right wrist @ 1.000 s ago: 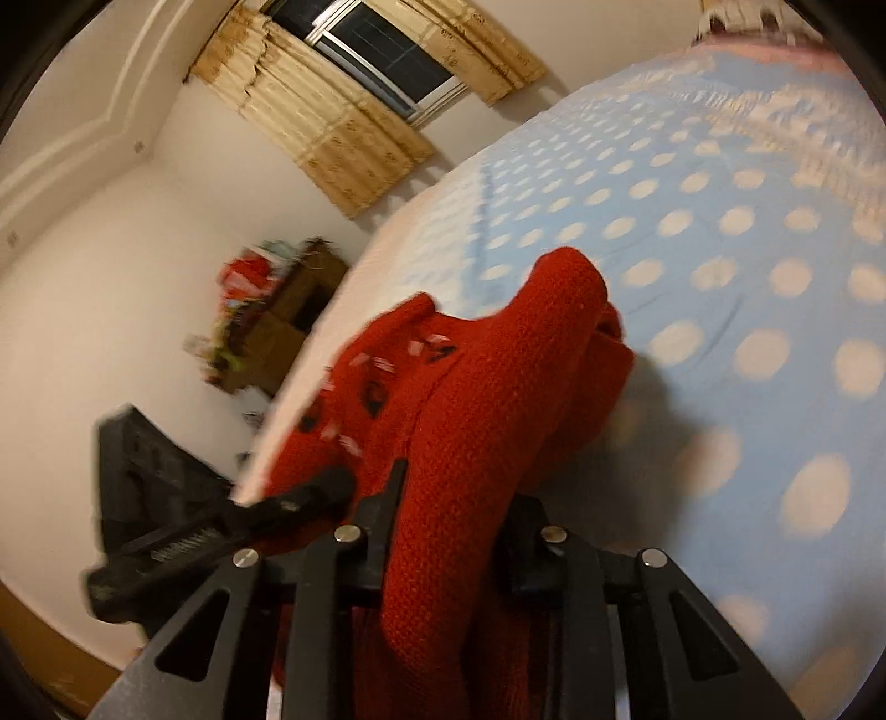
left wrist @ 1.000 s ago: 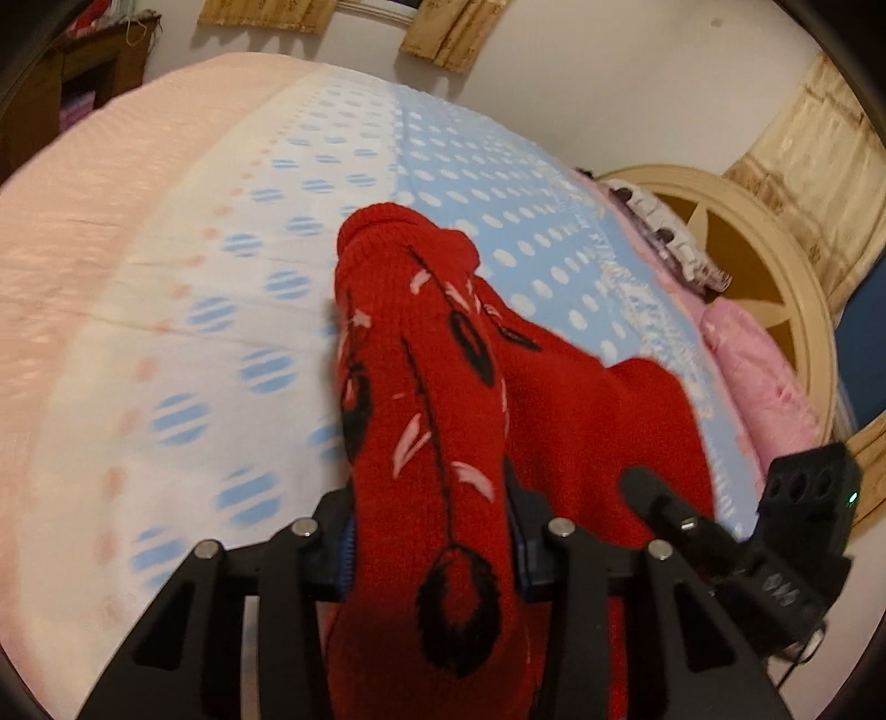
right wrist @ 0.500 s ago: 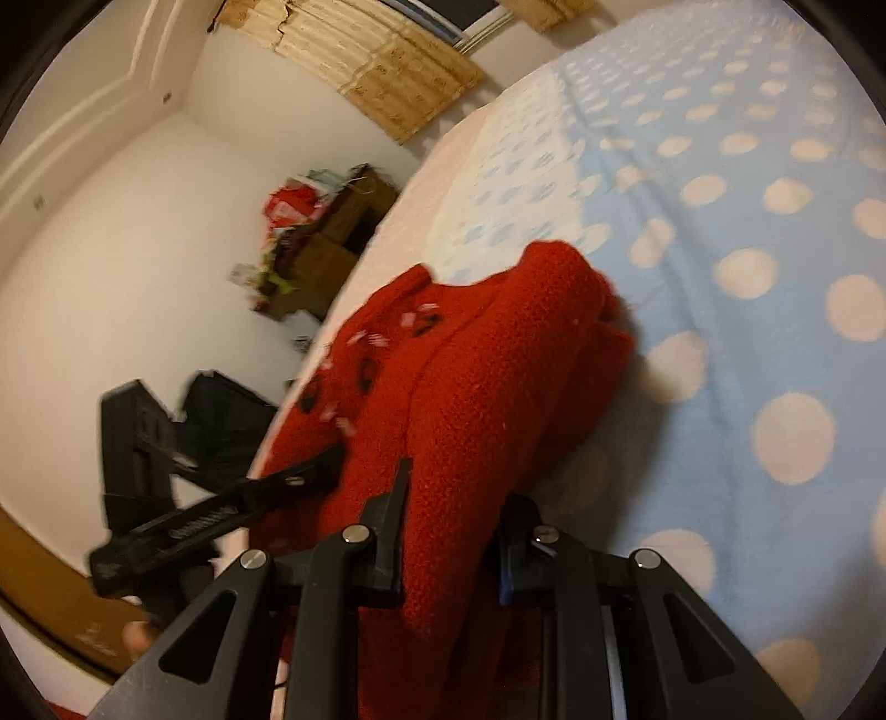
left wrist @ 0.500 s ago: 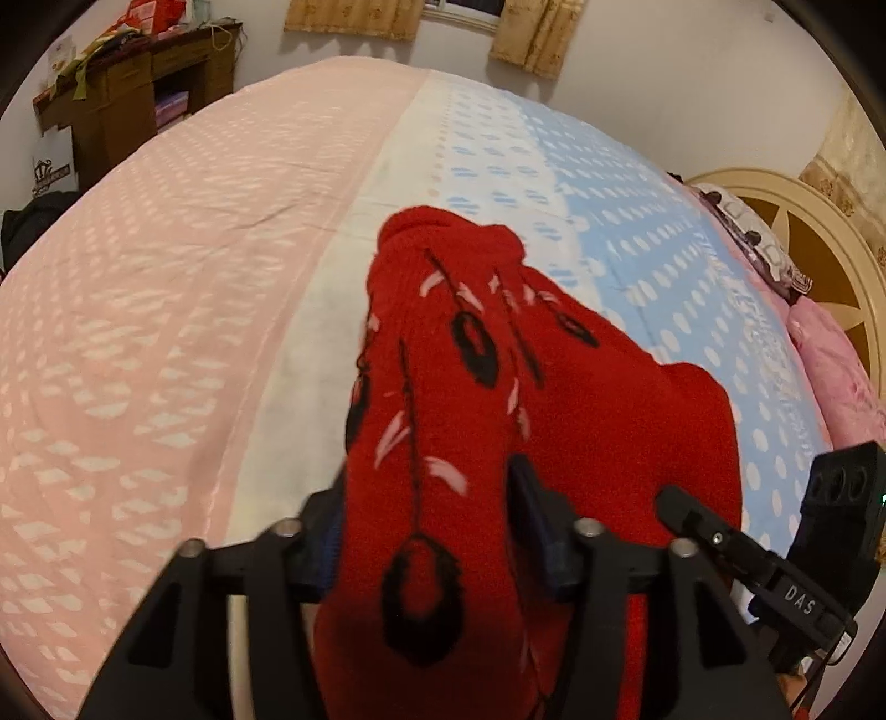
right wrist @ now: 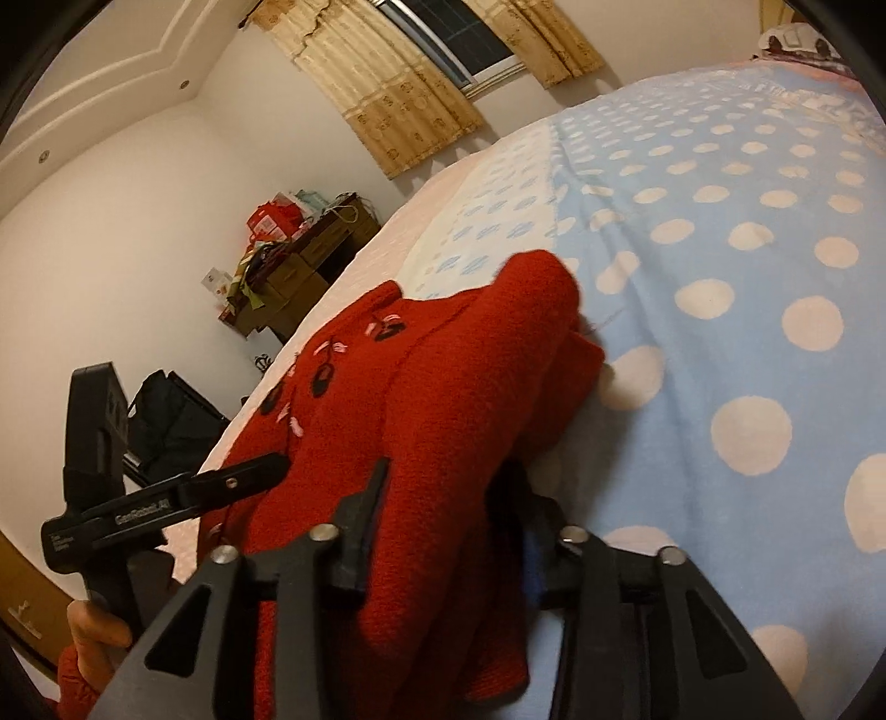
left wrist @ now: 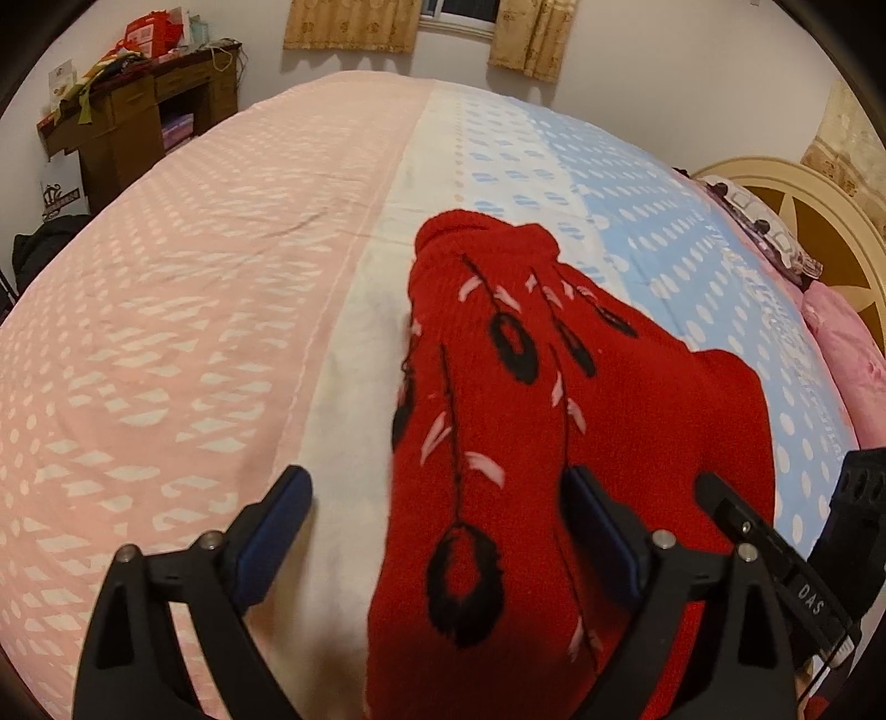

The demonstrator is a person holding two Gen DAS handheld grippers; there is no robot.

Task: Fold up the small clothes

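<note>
So the red sweater (left wrist: 531, 421) is lying bunched up on the bed (left wrist: 183, 310), sitting roughly centre and lower centre of the left wrist view, right over the white strip where the pink half of the bedspread meets the blue dotted half. It's got black and pink feather-ish shapes stitched down the front.

The left gripper (left wrist: 437, 526) is opening up, fingers (left wrist: 277, 515) spreading wide. The sweater is lying between them, the left one standing clear of the knit with bare bedspread showing in the gap, the right one sitting right against the fabric.

The right gripper (right wrist: 443, 520) is opening too, over in the lower middle of its own view. A thick fold of the sweater is running between its fingers (right wrist: 362, 518), and the knit is filling the whole gap, so it's touching both sides.

A hand (right wrist: 94, 637) is showing in the lower left corner of the right wrist view, gripping the other tool's handle.

A wooden desk (left wrist: 127, 122) piled with stuff is sitting in the upper left, curtains (left wrist: 349, 25) hanging along the top.
</note>
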